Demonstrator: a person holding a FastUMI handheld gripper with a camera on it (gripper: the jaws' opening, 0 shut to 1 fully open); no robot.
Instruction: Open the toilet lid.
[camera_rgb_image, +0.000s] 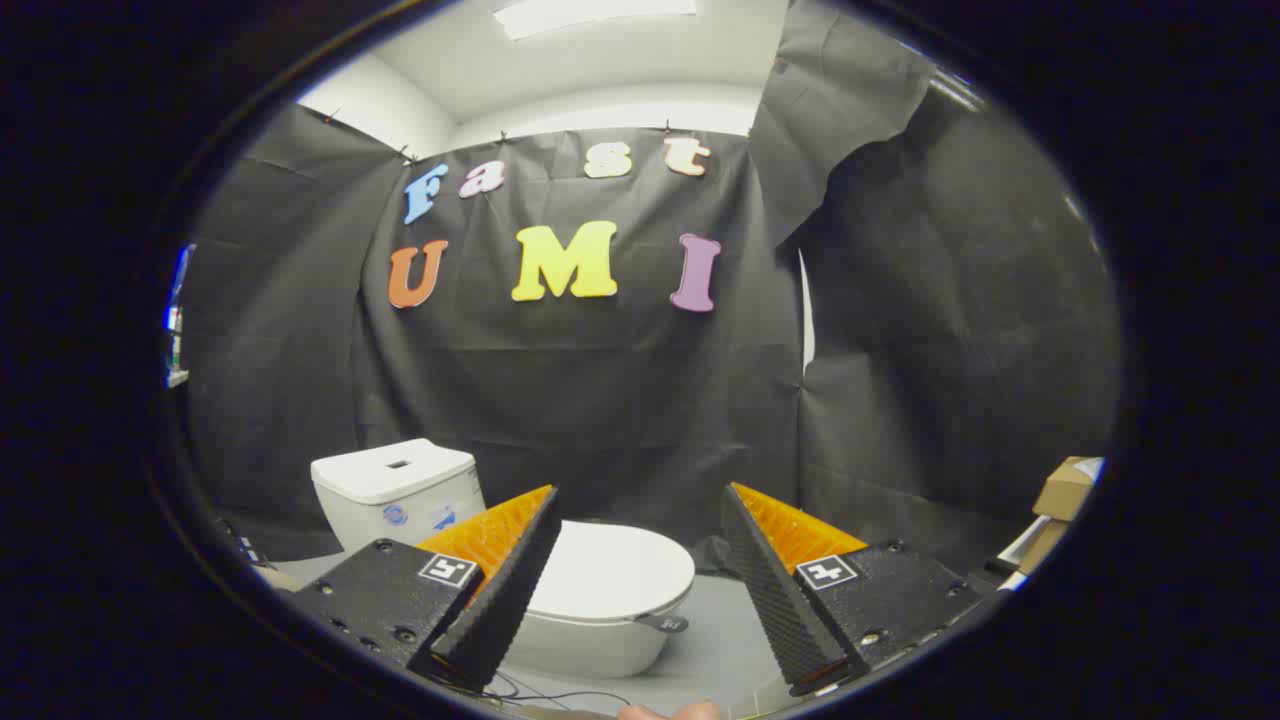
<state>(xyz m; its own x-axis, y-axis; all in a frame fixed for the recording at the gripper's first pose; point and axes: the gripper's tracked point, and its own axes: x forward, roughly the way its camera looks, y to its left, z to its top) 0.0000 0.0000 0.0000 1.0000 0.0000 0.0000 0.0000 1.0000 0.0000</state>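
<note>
Beyond your left finger (500, 575) stands the toilet tank (398, 492), white, with a flush button set in its flat top and two small stickers on its front face. It sits against the black cloth wall (600, 400), well ahead of the tool.

Your gripper (640, 510) is held with its fingers wide apart; nothing lies between them and neither finger touches anything. Each finger carries a square marker on its base plate.

Ahead of the tool, seen through the gap and partly hidden behind the left finger, is the toilet lid (615, 570). It lies flat and closed on the bowl (590, 645). A small dark tab (662, 623) projects from the lid's front rim, toward the right finger (775, 580). The lid is lower than the fingertips and apart from them.

The grey floor (715, 650) runs under the bowl, with thin dark cables (540, 692) lying on it near the base of the left finger.

Beyond and to the outside of the right finger, cardboard boxes (1065, 490) sit beside the cloth wall.
</note>
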